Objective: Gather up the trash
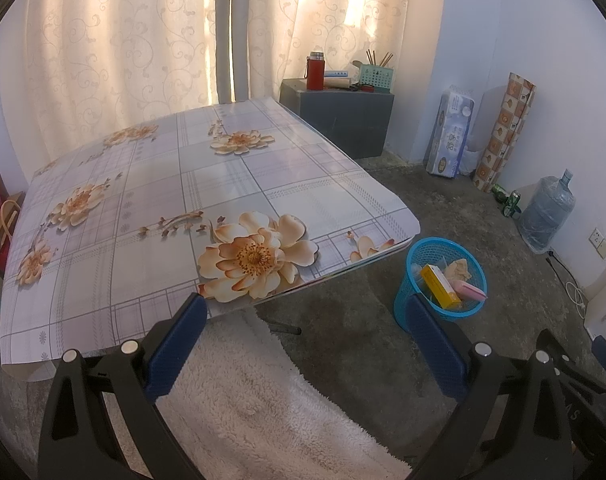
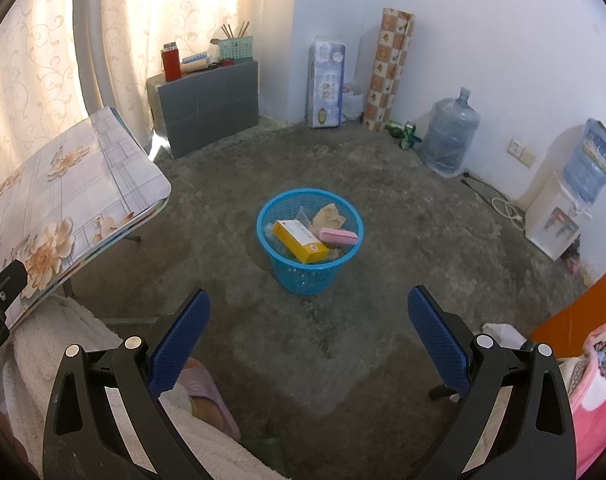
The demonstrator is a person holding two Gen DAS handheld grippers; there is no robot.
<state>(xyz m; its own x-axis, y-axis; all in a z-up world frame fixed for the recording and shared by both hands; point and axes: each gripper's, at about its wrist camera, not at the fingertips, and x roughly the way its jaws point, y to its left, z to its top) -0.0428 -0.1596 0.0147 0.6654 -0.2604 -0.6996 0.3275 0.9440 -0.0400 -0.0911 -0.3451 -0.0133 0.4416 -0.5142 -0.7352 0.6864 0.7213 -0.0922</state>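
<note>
A blue mesh waste basket (image 2: 309, 268) stands on the grey floor, right of the table corner; the same blue mesh waste basket (image 1: 407, 300) shows at the right of the left wrist view. Inside lie a yellow box (image 2: 299, 240), a pink packet (image 2: 339, 236) and crumpled paper (image 2: 329, 216). The yellow box (image 1: 439, 286) and pink packet (image 1: 469, 290) also show there. My right gripper (image 2: 309, 300) is open and empty, held short of the basket. My left gripper (image 1: 303, 304) is open and empty at the front edge of the flowered table (image 1: 163, 184).
A dark box (image 2: 209, 108) with a red flask stands by the curtain. A tissue pack (image 2: 325, 84), a rolled sheet (image 2: 391, 68), green cans, a water jug (image 2: 449, 132) and a dispenser (image 2: 559, 216) line the wall. A fluffy white cloth (image 1: 263, 408) lies below the grippers.
</note>
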